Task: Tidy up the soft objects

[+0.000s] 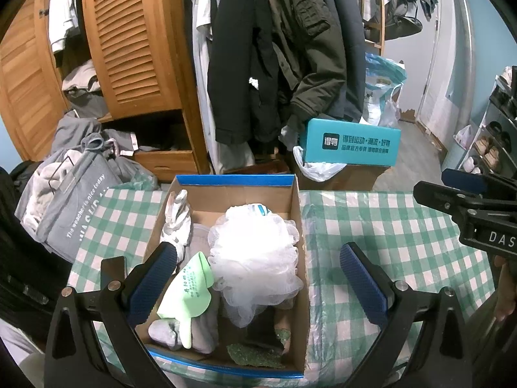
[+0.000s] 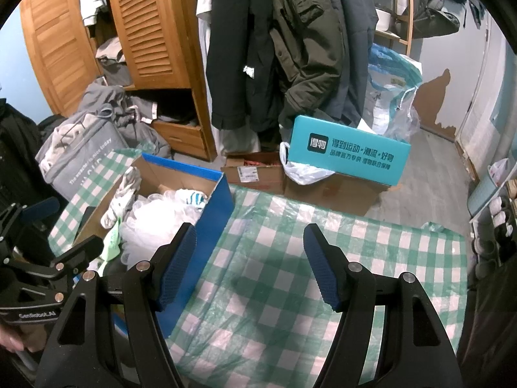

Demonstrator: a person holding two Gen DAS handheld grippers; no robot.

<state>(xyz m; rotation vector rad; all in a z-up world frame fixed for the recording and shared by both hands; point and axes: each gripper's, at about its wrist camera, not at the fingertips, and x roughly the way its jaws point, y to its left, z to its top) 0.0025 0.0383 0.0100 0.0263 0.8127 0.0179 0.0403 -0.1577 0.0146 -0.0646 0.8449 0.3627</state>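
An open cardboard box with blue edges (image 1: 299, 213) stands on the green checked table (image 1: 381, 226). In it lie a white mesh bath puff (image 1: 255, 258), a pale green cloth (image 1: 190, 287), a white glove (image 1: 177, 223), grey socks (image 1: 171, 331), a green scouring pad (image 1: 255, 354) and a striped white sock (image 1: 258, 208). My left gripper (image 1: 258, 278) is open and empty, above the box, its jaws either side of the puff. My right gripper (image 2: 250, 262) is open and empty over bare tablecloth right of the box (image 2: 216, 207). The right gripper also shows at the left wrist view's right edge (image 1: 465, 207).
A teal box (image 2: 349, 150) sits on cardboard cartons (image 2: 336, 190) behind the table. Hanging coats (image 2: 284, 45), a wooden wardrobe (image 2: 152, 32), a grey clothes heap (image 2: 90, 142) and plastic bags (image 2: 391, 97) stand behind. A shoe rack (image 1: 494, 135) is at the right.
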